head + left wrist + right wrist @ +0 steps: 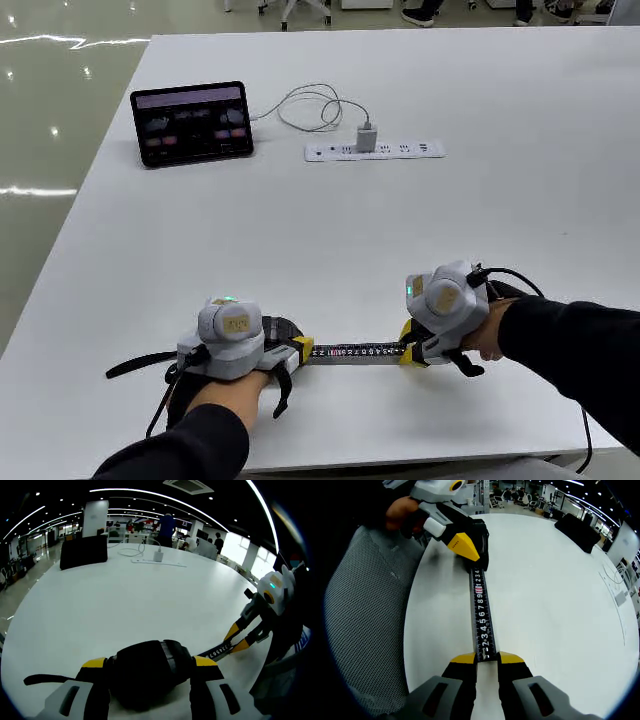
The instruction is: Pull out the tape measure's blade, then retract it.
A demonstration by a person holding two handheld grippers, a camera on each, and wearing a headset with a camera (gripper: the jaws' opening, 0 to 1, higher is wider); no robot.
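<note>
Left gripper (150, 662) clamps the round black tape measure case (145, 677); right gripper (487, 658) pinches its dark numbered blade (480, 607), partly out; retraction remains.

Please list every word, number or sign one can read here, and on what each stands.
"2 3 4 5 6 7 8 9 10 1 2 3 4": on the blade, right gripper view, counted from the right tool; the 10 is red.
The same digits in the head and left gripper views: too small or skewed to read.
Tablet screen: blurred, unreadable.
Power strip: markings too small.
</note>
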